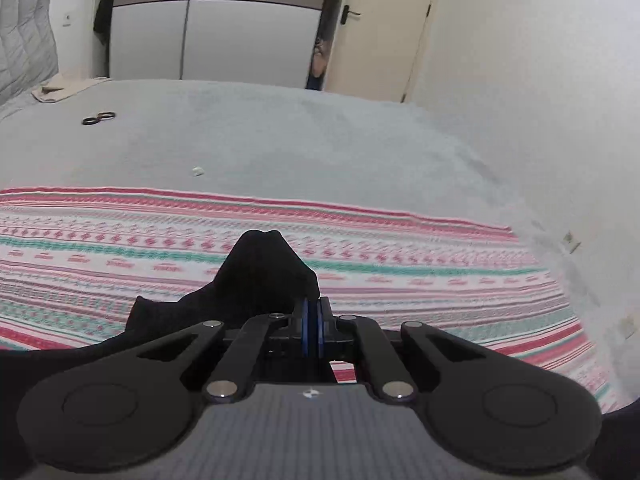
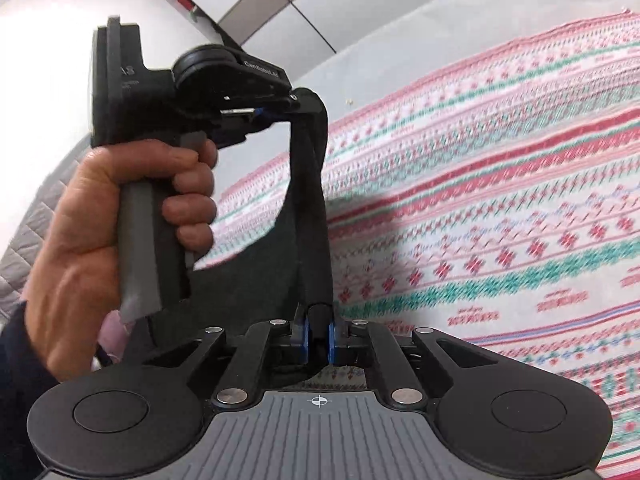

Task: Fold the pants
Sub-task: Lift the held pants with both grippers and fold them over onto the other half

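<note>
Right gripper (image 2: pixel 317 338) at the bottom centre of the right wrist view, blue pads (image 2: pixel 331 340) clamped on a band of the black pants (image 2: pixel 308 216). Cloth stretched taut from there up to the left gripper (image 2: pixel 298 102) at upper left, gripped in a person's hand (image 2: pixel 120 216). In the left wrist view, left gripper (image 1: pixel 313 326) low in the centre, pads pinched together on a thin edge of the pants (image 1: pixel 260 272), rest of the fabric bunched just ahead and trailing off to the lower left. Beyond, striped blanket (image 1: pixel 400 264) across mid-frame, then grey bedspread (image 1: pixel 300 132), a small black ringed object (image 1: pixel 99 118) at far upper left. Risks, as a judgement: thin hold on the left likely to slip if the span gets pulled tighter; bunched fabric likely to twist and land creased; unequal lift likely to skew the fold
</note>
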### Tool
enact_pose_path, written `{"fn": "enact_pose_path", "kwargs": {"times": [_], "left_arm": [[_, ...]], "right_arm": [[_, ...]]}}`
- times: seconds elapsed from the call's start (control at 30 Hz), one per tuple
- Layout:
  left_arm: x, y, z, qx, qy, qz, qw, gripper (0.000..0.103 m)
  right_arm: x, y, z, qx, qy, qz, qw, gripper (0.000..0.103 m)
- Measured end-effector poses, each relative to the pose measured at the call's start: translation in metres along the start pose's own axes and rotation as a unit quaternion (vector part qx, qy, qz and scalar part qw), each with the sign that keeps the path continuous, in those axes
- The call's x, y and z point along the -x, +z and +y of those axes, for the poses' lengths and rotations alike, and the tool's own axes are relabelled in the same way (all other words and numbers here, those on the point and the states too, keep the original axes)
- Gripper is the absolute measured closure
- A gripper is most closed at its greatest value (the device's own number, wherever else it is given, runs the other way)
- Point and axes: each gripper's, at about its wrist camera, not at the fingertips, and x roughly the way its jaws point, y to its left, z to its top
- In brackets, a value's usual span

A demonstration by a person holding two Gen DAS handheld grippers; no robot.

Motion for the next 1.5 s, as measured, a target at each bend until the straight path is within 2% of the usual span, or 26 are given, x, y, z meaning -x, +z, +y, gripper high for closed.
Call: {"fn": "enact_pose_path", "kwargs": {"times": [0.23,0.43,0.5,0.6,0.7,0.8,1.0,1.2,1.5], "left_arm": [[-0.02,-0.003,-0.053,0.011,-0.046,0.015,0.9988,0.078],[-0.051,-0.026,-0.118,0.005,-0.071,0.036,0.9968,0.078],[-0.063,-0.036,-0.128,0.006,-0.072,0.046,0.9963,0.078],[-0.08,-0.052,-0.135,-0.006,-0.062,0.063,0.9961,0.078],[-0.095,-0.06,-0.132,-0.02,-0.057,0.079,0.995,0.078],[-0.096,-0.058,-0.122,-0.009,-0.062,0.082,0.9946,0.078],[-0.067,-0.037,-0.102,-0.01,-0.088,0.064,0.994,0.078],[-0.038,-0.019,-0.056,0.002,-0.121,0.053,0.9913,0.078],[-0.02,-0.015,-0.009,0.011,-0.117,0.045,0.9921,0.078]], "right_arm": [[0.061,0.015,-0.047,-0.028,-0.029,-0.033,0.999,0.096],[0.106,0.012,-0.087,-0.046,-0.075,-0.044,0.995,0.096],[0.113,0.01,-0.099,-0.05,-0.093,-0.038,0.994,0.096],[0.1,0.005,-0.113,-0.058,-0.126,-0.006,0.99,0.096],[0.096,0.004,-0.112,-0.054,-0.14,0.008,0.989,0.096],[0.096,0.006,-0.103,-0.038,-0.141,-0.002,0.989,0.096],[0.09,0.004,-0.075,0.022,-0.122,-0.032,0.992,0.096],[0.084,0.004,-0.034,0.094,-0.096,-0.066,0.989,0.096],[0.064,0.004,-0.014,0.139,-0.074,-0.069,0.985,0.096]]}}
